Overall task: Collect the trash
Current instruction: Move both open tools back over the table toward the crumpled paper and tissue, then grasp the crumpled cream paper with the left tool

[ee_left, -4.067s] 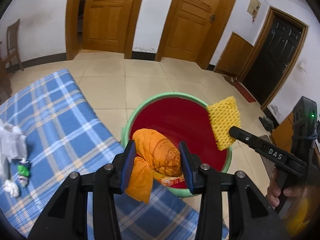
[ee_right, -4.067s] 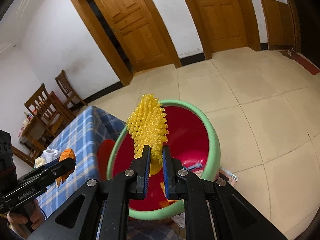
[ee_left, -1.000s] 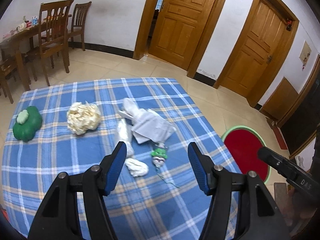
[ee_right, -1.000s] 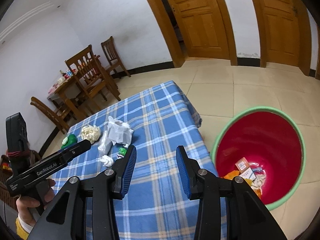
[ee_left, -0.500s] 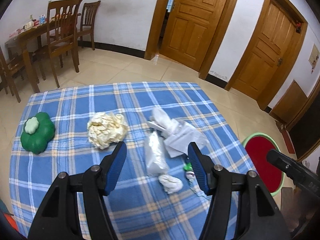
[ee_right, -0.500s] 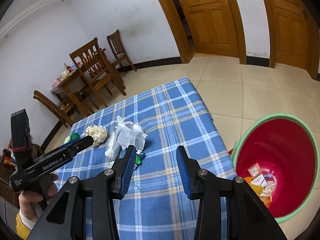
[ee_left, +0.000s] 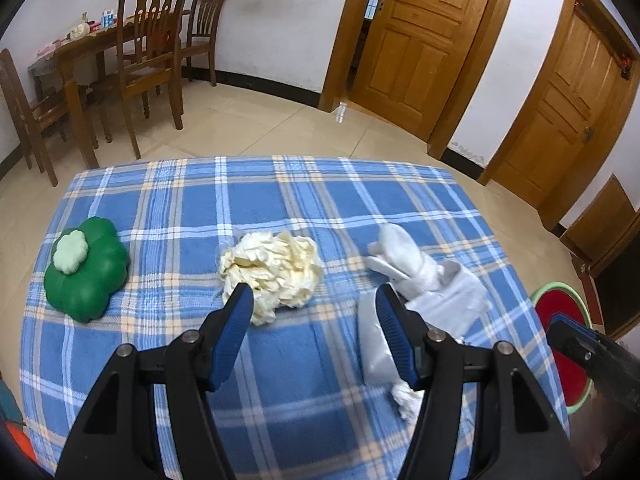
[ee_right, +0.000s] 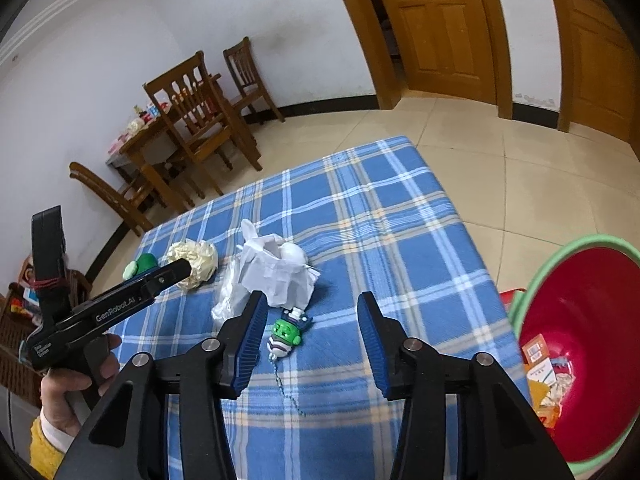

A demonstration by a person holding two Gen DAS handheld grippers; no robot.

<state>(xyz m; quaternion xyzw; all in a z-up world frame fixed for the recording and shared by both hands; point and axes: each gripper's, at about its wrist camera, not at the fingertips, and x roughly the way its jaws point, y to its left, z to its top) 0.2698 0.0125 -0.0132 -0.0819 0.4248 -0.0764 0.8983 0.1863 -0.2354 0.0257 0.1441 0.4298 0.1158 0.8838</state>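
Plaid table | left gripper angled down, empty | right gripper jaws opening

White walls with a dark skirting. Floor: glossy beige tiles. Far left: wooden dining table and wooden chairs. Far right: two panelled wooden doors, the left one ajar. Counter under a blue plaid cloth.
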